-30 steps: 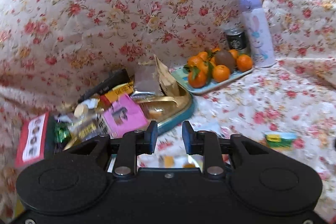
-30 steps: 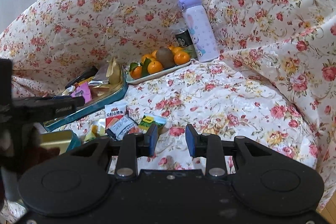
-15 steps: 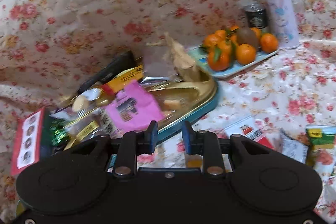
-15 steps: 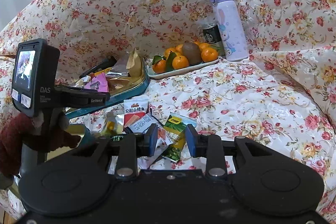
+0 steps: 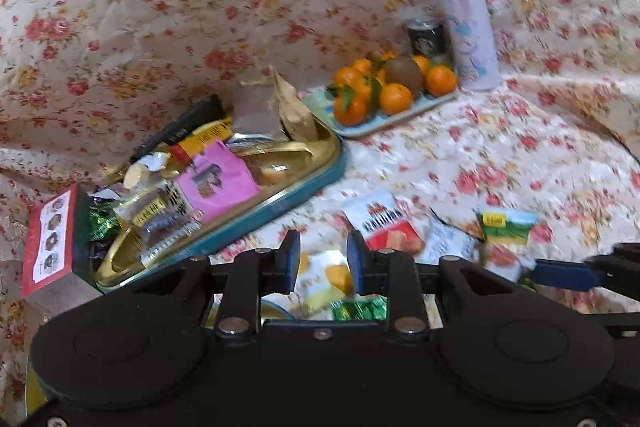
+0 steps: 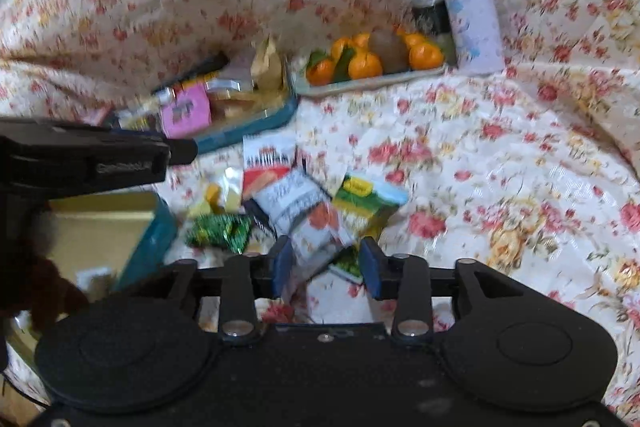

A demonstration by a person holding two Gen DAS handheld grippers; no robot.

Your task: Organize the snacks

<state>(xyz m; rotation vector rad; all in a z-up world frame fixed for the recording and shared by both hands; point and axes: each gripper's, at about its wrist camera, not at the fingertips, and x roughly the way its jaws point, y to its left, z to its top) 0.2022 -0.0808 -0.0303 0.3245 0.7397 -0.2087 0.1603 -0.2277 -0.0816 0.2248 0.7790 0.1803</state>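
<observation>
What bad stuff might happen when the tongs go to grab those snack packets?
The loose snack packets overlap in a heap, so the open right tongs might pinch two at once or shove some aside. The teal tin is already piled high; another packet could slide off. The left tongs work close by, so the two might bump.

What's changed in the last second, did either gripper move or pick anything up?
Both came in toward the loose snack packets on the floral cover. The right gripper dropped low over them and its jaws opened wider; the left gripper swung right, over the yellow packet. Neither has gripped anything. The snack tin, fruit tray and purple bottle stayed put.
</observation>
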